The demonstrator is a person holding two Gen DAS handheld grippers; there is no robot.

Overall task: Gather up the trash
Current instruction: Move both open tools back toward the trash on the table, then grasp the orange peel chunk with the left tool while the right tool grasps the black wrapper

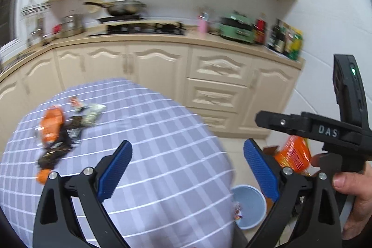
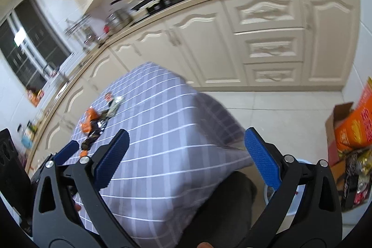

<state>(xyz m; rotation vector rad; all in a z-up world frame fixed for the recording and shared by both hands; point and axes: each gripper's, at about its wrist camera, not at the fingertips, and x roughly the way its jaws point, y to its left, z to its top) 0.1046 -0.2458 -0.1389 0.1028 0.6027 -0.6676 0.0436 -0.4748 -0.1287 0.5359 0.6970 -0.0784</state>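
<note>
Left wrist view, surface: a table under a lilac cloth with a white grid (image 1: 162,131) filled the lower frame, in a kitchen with cream carved cabinets (image 1: 218,76) and white wall tiles.
Room: a steel wok (image 1: 125,7) sat on a black hob (image 1: 139,27); a green appliance (image 1: 237,28) and dark bottles (image 1: 279,38) stood along the counter.
Trash: a loose heap of orange, dark and pale crumpled snack wrappers (image 1: 58,131) lay on the cloth's far left part, well apart from both grippers.
Trash axis: the heap ran long from a pale wrapper at the far end to an orange scrap at the near end, slanting toward the table's left edge.
Left gripper (image 1: 188,166): blue-padded jaws spread wide, holding nothing, above the near table edge.
Right gripper (image 2: 186,155): blue-padded jaws likewise spread wide and empty, over the table corner.
Only in left view: a round pale-blue bin (image 1: 251,206) on the floor beside the table with a few scraps inside, and a hand (image 1: 353,192) on the other gripper's black handle.
Only in right view: a dark window (image 2: 30,38) above the counter, and an open cardboard box with orange packaging (image 2: 348,129) on the tiled floor at right.
</note>
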